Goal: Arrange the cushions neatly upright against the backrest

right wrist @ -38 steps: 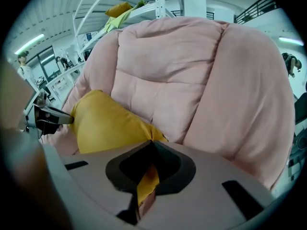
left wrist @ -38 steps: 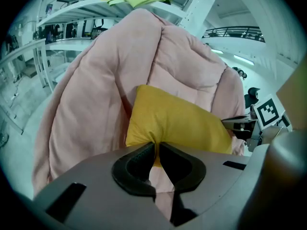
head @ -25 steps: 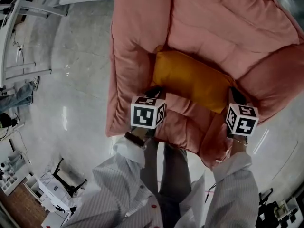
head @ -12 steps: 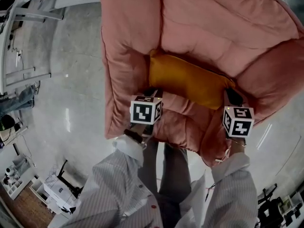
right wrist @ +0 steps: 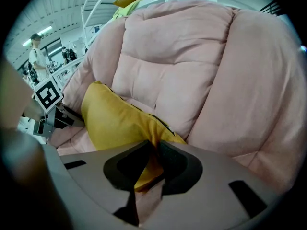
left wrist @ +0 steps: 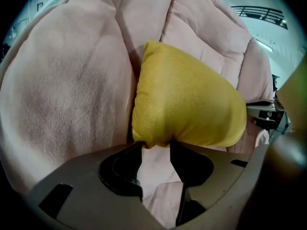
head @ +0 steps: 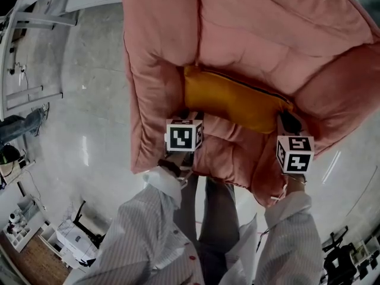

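Observation:
A yellow cushion (head: 231,100) stands on its long edge on the seat of a pink padded armchair, leaning against the backrest (head: 267,34). My left gripper (head: 193,114) is at the cushion's left lower corner. In the left gripper view its jaws are opening, and the cushion (left wrist: 187,104) corner sits just at the tips of the left gripper (left wrist: 156,145) without being pressed. My right gripper (head: 284,117) is at the right end. In the right gripper view the right gripper (right wrist: 156,147) pinches the cushion (right wrist: 115,119) corner, its jaws just starting to ease apart.
The chair's fat armrests (head: 157,82) flank the cushion on both sides. Glossy grey floor (head: 89,100) lies to the left, with white racks (head: 35,16) beyond. A person (right wrist: 36,51) stands far off in the right gripper view.
The cushion has shifted back toward the backrest and stands straighter. Both grippers have moved with it, staying at its two ends.

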`<state>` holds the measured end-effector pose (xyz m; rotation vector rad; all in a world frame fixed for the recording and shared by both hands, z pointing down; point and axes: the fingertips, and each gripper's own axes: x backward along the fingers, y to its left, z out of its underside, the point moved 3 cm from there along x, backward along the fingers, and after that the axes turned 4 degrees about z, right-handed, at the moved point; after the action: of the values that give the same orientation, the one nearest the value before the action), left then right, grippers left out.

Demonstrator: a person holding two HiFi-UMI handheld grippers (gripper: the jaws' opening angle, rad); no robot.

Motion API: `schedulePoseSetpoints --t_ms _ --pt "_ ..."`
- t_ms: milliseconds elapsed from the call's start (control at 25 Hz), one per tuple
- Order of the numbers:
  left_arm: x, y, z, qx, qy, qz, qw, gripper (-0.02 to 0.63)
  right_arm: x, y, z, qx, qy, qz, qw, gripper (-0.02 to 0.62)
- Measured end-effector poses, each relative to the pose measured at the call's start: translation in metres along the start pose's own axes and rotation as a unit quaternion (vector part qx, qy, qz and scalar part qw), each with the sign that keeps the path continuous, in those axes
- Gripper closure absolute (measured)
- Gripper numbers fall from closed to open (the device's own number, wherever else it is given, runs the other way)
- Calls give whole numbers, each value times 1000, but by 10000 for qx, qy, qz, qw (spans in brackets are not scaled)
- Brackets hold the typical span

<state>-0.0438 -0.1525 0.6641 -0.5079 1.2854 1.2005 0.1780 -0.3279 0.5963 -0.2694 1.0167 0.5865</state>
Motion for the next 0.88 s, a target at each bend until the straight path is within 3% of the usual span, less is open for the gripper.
schedulePoseSetpoints --t_ms 160,480,720,880 --pt "0 4 6 -68 43 8 10000 410 1 1 -3 -74 -57 37 9999 559" --pt "32 -4 -8 -231 -411 163 9988 410 28 12 -4 -692 -313 135 9970 531" --pt "81 -24 -36 -559 -851 475 9937 410 72 30 -33 -1401 -879 76 9862 531" --pt "123 -52 -46 -809 -1131 760 9874 410 117 44 -49 -1908 -1337 -122 9724 531"
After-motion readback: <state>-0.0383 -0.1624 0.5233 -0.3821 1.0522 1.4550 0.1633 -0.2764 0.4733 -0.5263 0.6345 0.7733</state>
